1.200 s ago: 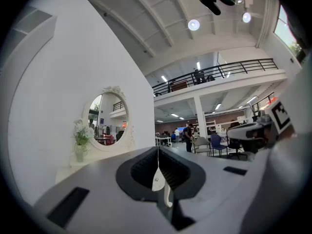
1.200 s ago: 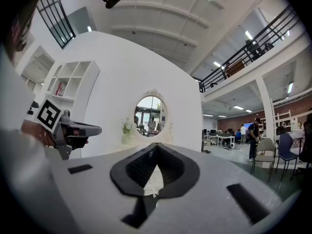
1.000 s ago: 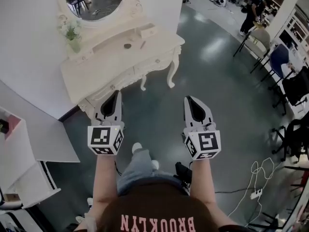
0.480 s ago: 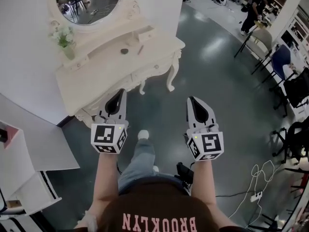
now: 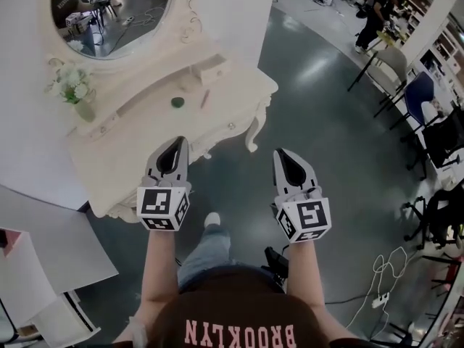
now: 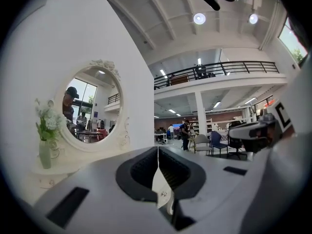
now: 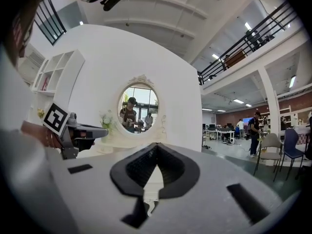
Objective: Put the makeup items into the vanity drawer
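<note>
The white vanity (image 5: 145,133) stands ahead at upper left under its oval mirror (image 5: 109,9). On its top lie a small round green item (image 5: 177,102) and a thin pink stick (image 5: 204,98). A little drawer box (image 5: 212,69) sits on the back shelf, and front drawers with knobs (image 5: 232,127) are closed. My left gripper (image 5: 175,143) hovers shut and empty just before the vanity's front edge. My right gripper (image 5: 281,154) hangs shut and empty over the floor to the vanity's right. Both show touching jaws in the left gripper view (image 6: 157,150) and the right gripper view (image 7: 156,146).
A vase of white flowers (image 5: 75,93) stands at the vanity's left end. White shelving (image 5: 43,267) is at lower left. Chairs (image 5: 428,122) and cables (image 5: 384,281) lie to the right, and people stand far off (image 5: 373,20). Grey floor stretches between.
The vanity has come closer and shifted down-left in the head view as the person stepped toward it. Both grippers stay shut, held side by side.
</note>
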